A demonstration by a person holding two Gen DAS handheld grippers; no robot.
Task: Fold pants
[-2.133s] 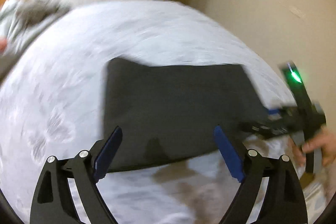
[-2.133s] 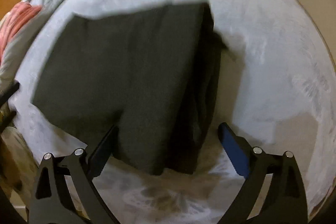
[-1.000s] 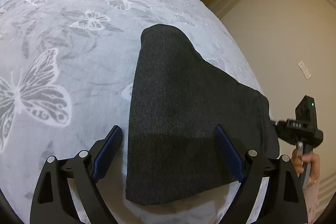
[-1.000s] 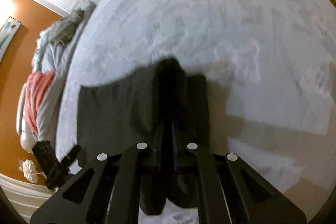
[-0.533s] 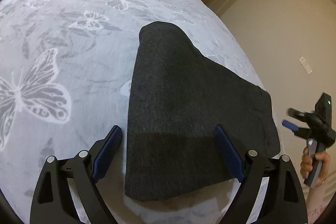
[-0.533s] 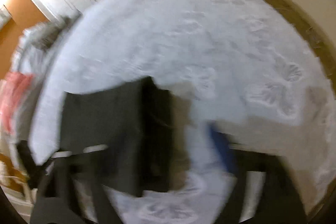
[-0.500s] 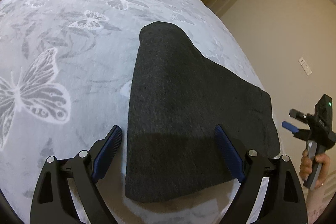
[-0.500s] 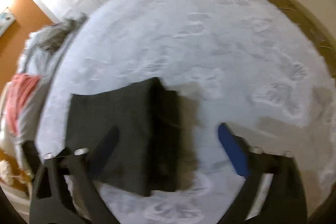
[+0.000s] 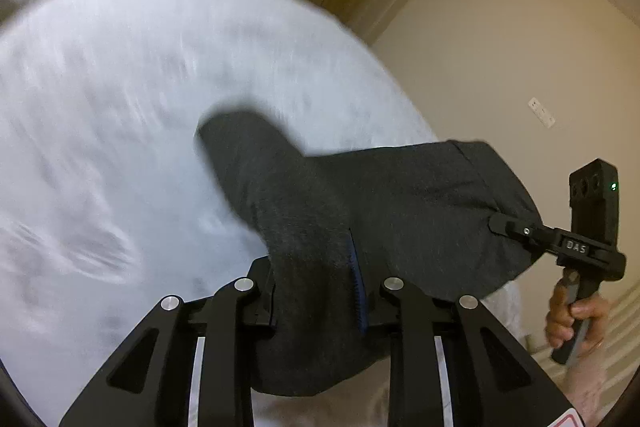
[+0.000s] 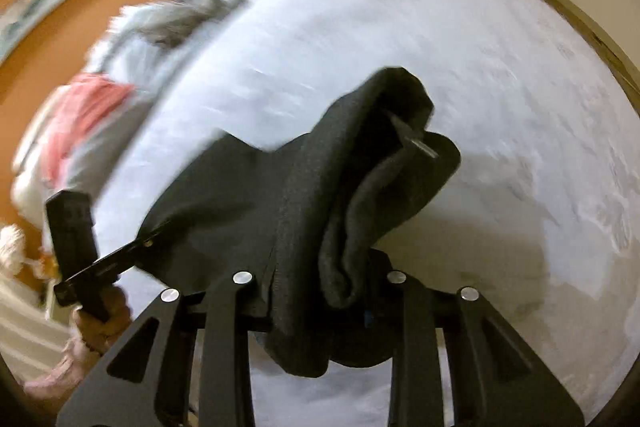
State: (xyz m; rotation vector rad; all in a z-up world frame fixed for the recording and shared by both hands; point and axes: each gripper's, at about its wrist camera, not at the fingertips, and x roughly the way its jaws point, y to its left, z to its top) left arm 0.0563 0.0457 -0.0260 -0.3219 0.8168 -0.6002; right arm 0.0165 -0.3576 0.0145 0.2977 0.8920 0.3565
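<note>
1. At nine o'clock in the left wrist view: pale bedspread [image 9: 120, 155], blurred.
2. Dead centre, six o'clock: left gripper [image 9: 316, 291] clamped tight on dark grey pants [image 9: 380, 211], cloth bunched between both fingers and lifted off the bedspread.
3. Out at three o'clock: right gripper [image 9: 498, 225] pinching the far edge of the pants, right hand [image 9: 576, 319] wrapped round the handle.
4. Right wrist view, eight o'clock: left gripper nipping the pants' corner; six o'clock: right gripper closed on a thick fold.
5. Ten o'clock: red cloth [image 10: 80, 115] near the bedspread's edge.
</note>
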